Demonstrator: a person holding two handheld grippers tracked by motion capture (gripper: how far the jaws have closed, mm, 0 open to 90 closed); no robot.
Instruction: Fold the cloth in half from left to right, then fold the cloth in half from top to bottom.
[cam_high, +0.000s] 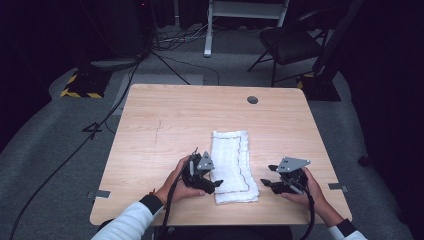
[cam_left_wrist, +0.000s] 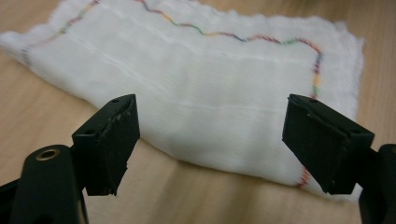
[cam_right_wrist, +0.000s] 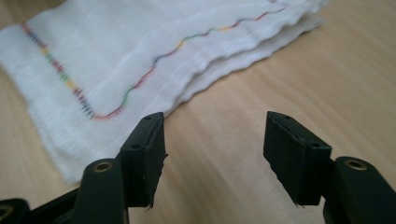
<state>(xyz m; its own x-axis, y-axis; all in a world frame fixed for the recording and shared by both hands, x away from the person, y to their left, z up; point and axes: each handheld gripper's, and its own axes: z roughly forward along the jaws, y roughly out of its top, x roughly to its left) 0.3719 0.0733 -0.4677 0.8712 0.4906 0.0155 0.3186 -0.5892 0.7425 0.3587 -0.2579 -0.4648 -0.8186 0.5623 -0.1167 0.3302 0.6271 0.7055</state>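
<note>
Reading the high view: the white cloth (cam_high: 231, 165) lies folded into a long strip on the near middle of the wooden table (cam_high: 165, 120), its long side running away from the person.
Left gripper, high view: the left gripper (cam_high: 216, 184) sits at the cloth's near left edge, tips just over the fabric; how wide it stands I cannot tell from up here.
Right gripper, high view: the right gripper (cam_high: 267, 176) hovers just beside the cloth's near right corner, apart from it, over bare wood.
Left gripper view: jaws spread wide with nothing between them, the cloth (cam_left_wrist: 201, 93) spread flat beyond, its wavy coloured stitch line running near the far edge.
Right gripper view: jaws wide and empty over the table (cam_right_wrist: 299, 70); the cloth (cam_right_wrist: 116, 60) lies to the left, stacked layers showing along its edge (so it is already folded at least once).
Done, as I judge it: the cloth is folded lengthwise and lies fairly tidy.
Left to do: probably another fold across the short way, from the near end; neither gripper has a hold on the fabric yet.
Stage: about midway, at the point of reaching for the near corners.
</note>
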